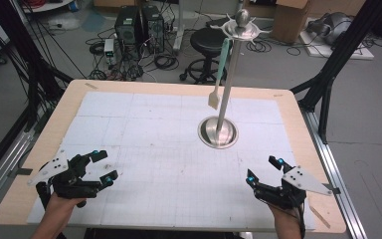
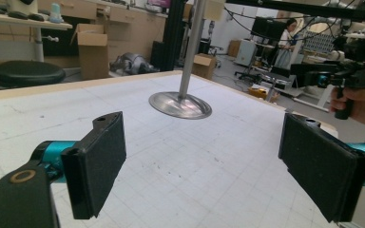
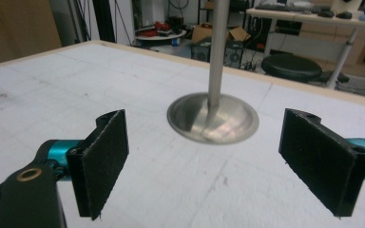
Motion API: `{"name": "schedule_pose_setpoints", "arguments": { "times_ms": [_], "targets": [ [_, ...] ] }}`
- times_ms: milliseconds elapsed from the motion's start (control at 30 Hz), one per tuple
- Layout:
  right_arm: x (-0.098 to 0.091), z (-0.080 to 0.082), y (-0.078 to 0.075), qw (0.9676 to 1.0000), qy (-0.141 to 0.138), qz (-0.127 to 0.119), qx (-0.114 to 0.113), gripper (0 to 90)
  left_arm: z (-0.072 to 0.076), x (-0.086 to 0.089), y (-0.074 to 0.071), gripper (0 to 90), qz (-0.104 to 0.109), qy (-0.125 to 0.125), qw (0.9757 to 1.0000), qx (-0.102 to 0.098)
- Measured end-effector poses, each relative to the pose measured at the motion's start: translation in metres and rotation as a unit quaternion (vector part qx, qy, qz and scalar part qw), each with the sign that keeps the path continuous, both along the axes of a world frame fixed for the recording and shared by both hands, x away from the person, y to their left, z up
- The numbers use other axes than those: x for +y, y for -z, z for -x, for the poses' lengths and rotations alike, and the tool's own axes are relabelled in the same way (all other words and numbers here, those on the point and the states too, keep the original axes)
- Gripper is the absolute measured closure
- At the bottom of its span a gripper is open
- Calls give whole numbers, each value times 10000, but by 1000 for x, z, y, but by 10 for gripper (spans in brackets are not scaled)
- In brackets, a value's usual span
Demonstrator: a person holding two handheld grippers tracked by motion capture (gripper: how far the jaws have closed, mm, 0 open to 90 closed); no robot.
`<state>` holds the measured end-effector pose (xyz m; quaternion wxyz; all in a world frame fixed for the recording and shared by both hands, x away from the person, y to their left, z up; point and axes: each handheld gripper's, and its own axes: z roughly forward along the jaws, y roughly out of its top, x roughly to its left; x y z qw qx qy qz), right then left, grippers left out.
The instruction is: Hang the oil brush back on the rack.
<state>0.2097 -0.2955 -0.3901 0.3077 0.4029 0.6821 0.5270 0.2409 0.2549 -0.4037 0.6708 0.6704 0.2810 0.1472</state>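
Note:
A metal stand rises from a round base (image 1: 218,132) on the white gridded mat (image 1: 149,144), right of the table's middle. From the hook ring at its top (image 1: 242,29) hangs a pale spatula (image 1: 220,74), blade down. My left gripper (image 1: 105,166) rests near the front left corner, jaws wide apart and empty. My right gripper (image 1: 263,168) sits near the front right, also open with nothing between its pads. The left gripper view looks between open pads (image 2: 97,166) toward the base (image 2: 180,104). The right gripper view shows open pads (image 3: 104,161) facing the base (image 3: 212,118).
The wooden table edge (image 1: 179,85) frames the mat. Behind the table stand a black stool (image 1: 209,42), computer towers (image 1: 139,25) with cables, and cardboard boxes (image 1: 288,17). Black frame posts (image 1: 338,55) flank both sides. A person's right hand (image 2: 361,104) appears in the left gripper view.

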Motion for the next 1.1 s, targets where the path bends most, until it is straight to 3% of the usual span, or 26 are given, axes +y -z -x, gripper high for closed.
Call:
{"name": "schedule_pose_setpoints", "arguments": {
  "times_ms": [167, 467, 1100],
  "targets": [
    [-8, 10, 7, 9999, 103, -21, 43, 159, 1, 0, 1, 165, -52, -46, 10000, 16],
    [-8, 18, 2, 9998, 181, -71, -63, 159, 2, 1, 2, 165, -40, -144, 9999, 75],
    [-6, 19, 1, 9999, 163, -2, -36, 159, 3, 5, 4, 166, 31, -211, 9997, 136]
  ]
}}
